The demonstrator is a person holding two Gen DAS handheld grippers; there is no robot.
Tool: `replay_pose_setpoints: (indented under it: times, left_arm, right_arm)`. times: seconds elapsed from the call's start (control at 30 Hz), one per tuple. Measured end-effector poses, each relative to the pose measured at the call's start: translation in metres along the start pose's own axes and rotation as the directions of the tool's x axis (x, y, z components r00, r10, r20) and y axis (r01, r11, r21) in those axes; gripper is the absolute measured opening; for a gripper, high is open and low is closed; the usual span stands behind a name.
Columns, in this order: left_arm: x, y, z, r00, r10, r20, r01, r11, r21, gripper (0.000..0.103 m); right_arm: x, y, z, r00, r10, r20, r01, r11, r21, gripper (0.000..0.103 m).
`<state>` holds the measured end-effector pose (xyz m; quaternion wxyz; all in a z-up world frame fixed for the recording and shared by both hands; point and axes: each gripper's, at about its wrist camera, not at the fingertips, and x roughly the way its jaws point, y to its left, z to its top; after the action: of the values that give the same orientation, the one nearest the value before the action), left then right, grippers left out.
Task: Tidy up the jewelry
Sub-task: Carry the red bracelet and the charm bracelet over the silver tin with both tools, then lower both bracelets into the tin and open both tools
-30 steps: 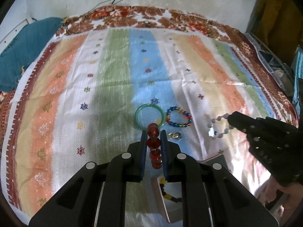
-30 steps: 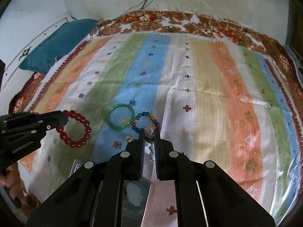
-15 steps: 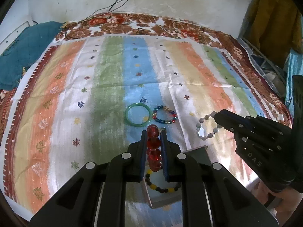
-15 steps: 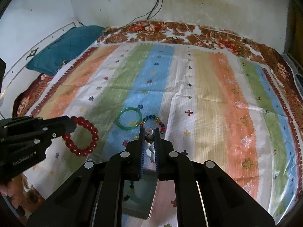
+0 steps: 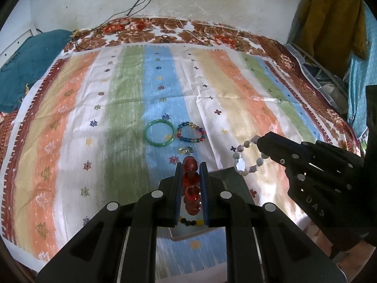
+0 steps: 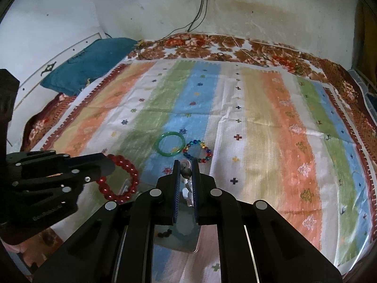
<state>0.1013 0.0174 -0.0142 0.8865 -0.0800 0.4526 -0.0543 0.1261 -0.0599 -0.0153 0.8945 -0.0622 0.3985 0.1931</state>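
Both hands lifted since a second ago, beds of striped cloth now farther below; open box slid into view under my fingers. Left gripper clamped on red glass-bead bracelet, loop hanging above cloth. Green jade-like bangle and multicoloured bead bracelet lie touching side by side on blue stripe. Right gripper pinched on pale pearly bead bracelet, dangling over box edge.
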Motion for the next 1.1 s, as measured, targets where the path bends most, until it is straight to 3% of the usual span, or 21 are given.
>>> replay_pose_setpoints:
  times: [0.57,0.63,0.67,0.77,0.97,1.1]
  left_arm:
    - [0.0,-0.003,-0.015,1.0,0.004,-0.026,-0.004,1.0,-0.004,0.013]
    - [0.003,0.001,-0.014,0.999,0.005,-0.045,-0.006,1.0,-0.028,0.016]
    - [0.004,0.003,-0.014,0.999,0.011,-0.049,-0.013,0.999,-0.035,0.022]
    - [0.003,0.014,-0.011,0.999,0.028,-0.04,-0.031,0.997,-0.07,0.032]
    - [0.014,0.035,-0.003,0.997,0.054,-0.05,-0.061,0.988,-0.145,0.048]
    - [0.028,0.04,0.007,0.995,0.075,-0.072,-0.085,0.985,-0.148,0.056]
  right_arm:
    - [-0.004,0.0,-0.024,0.997,0.057,-0.043,-0.056,0.998,0.021,0.01]
    - [-0.001,-0.001,-0.025,0.995,0.075,-0.06,-0.074,0.997,0.028,0.011]
    - [0.002,-0.003,-0.025,0.994,0.078,-0.073,-0.075,0.996,0.04,0.012]
    - [0.005,-0.009,-0.025,0.995,0.07,-0.073,-0.066,0.996,0.06,0.048]
    - [0.023,-0.017,-0.02,0.993,0.038,-0.113,-0.032,0.998,0.054,0.05]
    - [0.036,-0.019,-0.014,0.99,0.028,-0.138,-0.022,0.999,0.046,0.056]
